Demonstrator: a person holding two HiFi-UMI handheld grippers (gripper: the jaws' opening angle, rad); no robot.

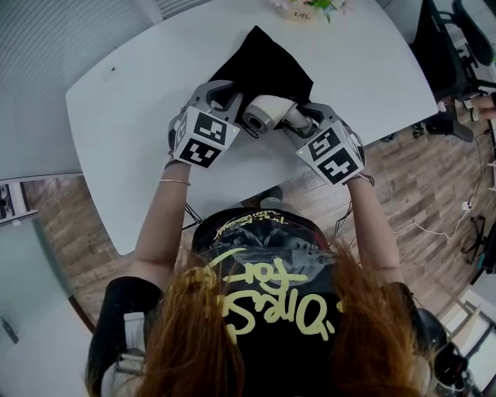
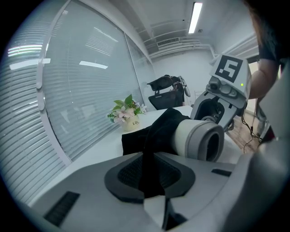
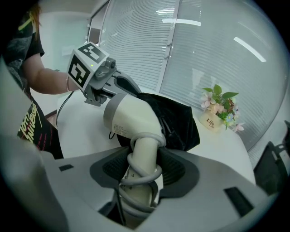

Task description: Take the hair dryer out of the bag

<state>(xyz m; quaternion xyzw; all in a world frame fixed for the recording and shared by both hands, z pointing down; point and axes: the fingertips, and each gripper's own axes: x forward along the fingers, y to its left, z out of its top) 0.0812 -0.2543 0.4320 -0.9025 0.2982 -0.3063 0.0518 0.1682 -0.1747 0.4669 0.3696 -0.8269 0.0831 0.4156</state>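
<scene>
A white hair dryer (image 1: 269, 112) with its grey cord wound round the handle sticks out of a black cloth bag (image 1: 263, 66) on the white table (image 1: 139, 101). My right gripper (image 3: 141, 174) is shut on the dryer's handle (image 3: 144, 170), and the dryer's barrel (image 3: 131, 118) is clear of the bag's mouth. My left gripper (image 2: 149, 174) is shut on a fold of the black bag (image 2: 156, 136), left of the dryer's barrel (image 2: 201, 138). In the head view the left gripper (image 1: 225, 97) and the right gripper (image 1: 306, 116) flank the dryer at the table's near edge.
A small pot of flowers (image 1: 306, 8) stands at the table's far edge, behind the bag. Office chairs (image 1: 453, 46) stand to the right on the wooden floor (image 1: 418, 178). A wall of blinds (image 2: 68, 90) runs along the far side.
</scene>
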